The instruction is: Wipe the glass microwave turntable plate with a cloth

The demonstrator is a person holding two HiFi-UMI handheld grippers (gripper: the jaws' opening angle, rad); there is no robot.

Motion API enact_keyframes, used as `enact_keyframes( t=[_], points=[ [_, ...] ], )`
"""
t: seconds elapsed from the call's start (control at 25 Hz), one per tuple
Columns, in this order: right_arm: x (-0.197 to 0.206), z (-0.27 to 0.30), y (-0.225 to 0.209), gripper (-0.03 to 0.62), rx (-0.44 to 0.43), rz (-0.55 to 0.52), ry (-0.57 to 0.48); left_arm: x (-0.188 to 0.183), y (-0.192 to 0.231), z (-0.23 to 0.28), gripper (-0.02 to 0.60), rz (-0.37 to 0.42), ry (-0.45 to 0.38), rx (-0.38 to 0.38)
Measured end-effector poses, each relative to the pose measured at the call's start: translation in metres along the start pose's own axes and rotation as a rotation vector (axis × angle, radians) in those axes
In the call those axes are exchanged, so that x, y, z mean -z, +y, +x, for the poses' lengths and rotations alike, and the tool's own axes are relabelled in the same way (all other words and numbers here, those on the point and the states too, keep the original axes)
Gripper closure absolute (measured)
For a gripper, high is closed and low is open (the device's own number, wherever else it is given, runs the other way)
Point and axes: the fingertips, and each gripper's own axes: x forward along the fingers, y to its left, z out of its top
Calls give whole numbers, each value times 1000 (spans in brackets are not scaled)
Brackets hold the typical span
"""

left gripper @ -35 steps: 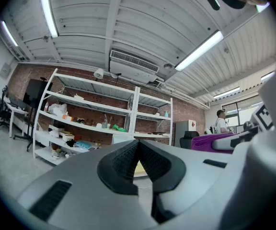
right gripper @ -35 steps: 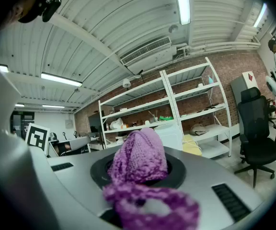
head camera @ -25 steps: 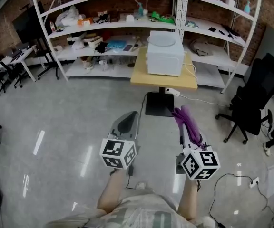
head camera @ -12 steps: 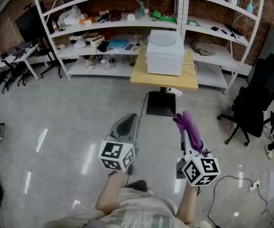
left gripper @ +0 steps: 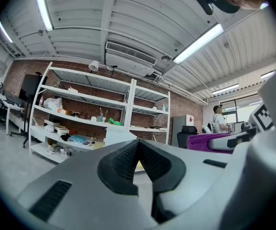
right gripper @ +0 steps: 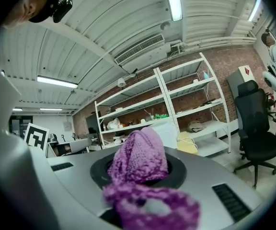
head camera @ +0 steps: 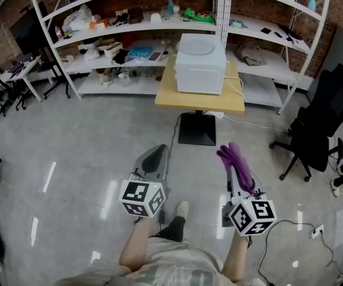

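A glass turntable plate (head camera: pixel 195 46) lies on top of a white microwave (head camera: pixel 200 71), which stands on a small wooden table (head camera: pixel 177 99) ahead of me. My right gripper (head camera: pixel 231 157) is shut on a purple knitted cloth (head camera: pixel 235 162), and the cloth (right gripper: pixel 140 164) bulges out between its jaws in the right gripper view. My left gripper (head camera: pixel 154 158) is shut and holds nothing; its dark pads (left gripper: pixel 137 162) meet in the left gripper view. Both grippers hang over the floor, well short of the table.
White metal shelving (head camera: pixel 130 28) full of clutter runs along the brick wall behind the table. A black office chair (head camera: pixel 317 133) stands at the right, with a cable and socket (head camera: pixel 290 228) on the floor near it. Desks and chairs (head camera: pixel 11 82) are at the far left.
The view has moved closer to the table and microwave. Both grippers keep their pose, and the cloth stays in the right one.
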Motion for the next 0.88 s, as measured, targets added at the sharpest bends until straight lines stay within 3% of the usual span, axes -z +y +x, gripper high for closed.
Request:
enact_keyframes(
  t=[0.32, 0.56, 0.88],
  points=[
    [-20, 93, -26, 540, 1, -53, 9, -5, 58, 85, 580, -42, -29, -22],
    [-44, 180, -44, 540, 0, -35, -1, -17, 111, 157, 580, -59, -39, -32],
    [-45, 265, -58, 540, 6, -4, 21, -18, 157, 226, 580, -47, -22, -32]
  ],
)
